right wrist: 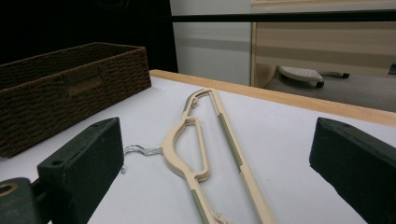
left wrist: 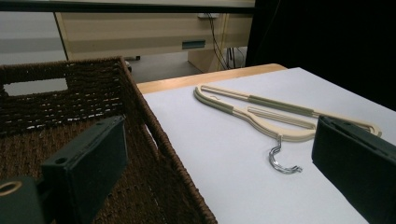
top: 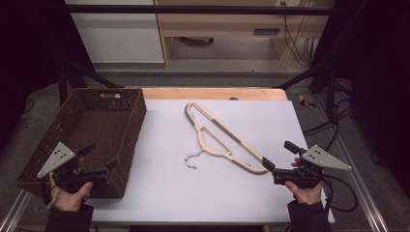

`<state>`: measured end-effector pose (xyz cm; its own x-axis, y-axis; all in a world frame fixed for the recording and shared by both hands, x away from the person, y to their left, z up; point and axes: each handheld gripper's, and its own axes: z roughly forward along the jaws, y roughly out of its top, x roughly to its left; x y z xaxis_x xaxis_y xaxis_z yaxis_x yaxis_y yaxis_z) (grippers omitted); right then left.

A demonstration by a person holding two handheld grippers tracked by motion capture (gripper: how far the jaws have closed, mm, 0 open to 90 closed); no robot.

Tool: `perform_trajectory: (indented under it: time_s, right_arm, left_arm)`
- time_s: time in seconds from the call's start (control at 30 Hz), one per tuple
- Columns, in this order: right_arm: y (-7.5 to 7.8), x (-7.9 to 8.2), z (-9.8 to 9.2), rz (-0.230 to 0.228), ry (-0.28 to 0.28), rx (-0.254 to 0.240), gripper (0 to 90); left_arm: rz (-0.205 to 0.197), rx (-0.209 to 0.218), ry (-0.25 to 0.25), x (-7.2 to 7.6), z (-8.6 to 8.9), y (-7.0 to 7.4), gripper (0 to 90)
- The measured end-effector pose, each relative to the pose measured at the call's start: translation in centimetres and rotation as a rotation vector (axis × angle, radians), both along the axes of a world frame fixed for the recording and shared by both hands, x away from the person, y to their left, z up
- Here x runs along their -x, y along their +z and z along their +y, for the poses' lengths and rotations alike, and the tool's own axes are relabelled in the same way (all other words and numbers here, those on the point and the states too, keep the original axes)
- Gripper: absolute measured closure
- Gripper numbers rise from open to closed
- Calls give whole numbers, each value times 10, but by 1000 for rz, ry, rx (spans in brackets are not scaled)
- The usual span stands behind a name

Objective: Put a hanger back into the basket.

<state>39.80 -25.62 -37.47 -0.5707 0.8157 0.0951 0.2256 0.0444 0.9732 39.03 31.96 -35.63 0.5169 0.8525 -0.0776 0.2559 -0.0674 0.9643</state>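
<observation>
right gripper [top: 279,157]: jaws standing wide, gripping nothing, hovering just beside the hanger's [top: 220,137] near end | left gripper [top: 103,155]: jaws gaping, empty, hanging over the basket's [top: 137,123] near corner, well apart from the hanger | hanger: lying flat on the white sheet [top: 164,188] right of the basket, long axis running diagonally away toward the basket's far end, hook [top: 192,160] pointing toward the basket

Hanger [top: 223,137] looks like smooth matt cream plastic w/ a shiny metal hook [top: 192,160]. Basket [top: 126,140] is rough dark woven wicker. Bench [top: 212,93] edge is wood, w/ a matt white sheet [top: 193,193] on top.
</observation>
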Motion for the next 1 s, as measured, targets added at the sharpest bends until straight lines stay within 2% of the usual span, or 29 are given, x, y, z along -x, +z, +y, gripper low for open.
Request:
perform_trajectory:
  time_s: [0.23,0.4,0.73,1.0]
  right_arm:
    - [6,3,-1,-20,24,-22,47]
    - [12,2,5,-32,59,-10,49]
    - [10,-3,12,-4,78,-1,56]
    - [8,-4,15,-4,88,9,58]
  left_arm:
    - [-40,-18,-32,1,-12,18,46]
    - [-35,-46,-55,-7,-26,23,50]
    - [7,-82,-140,-31,-67,20,61]
    - [52,-138,-201,-49,-103,10,63]
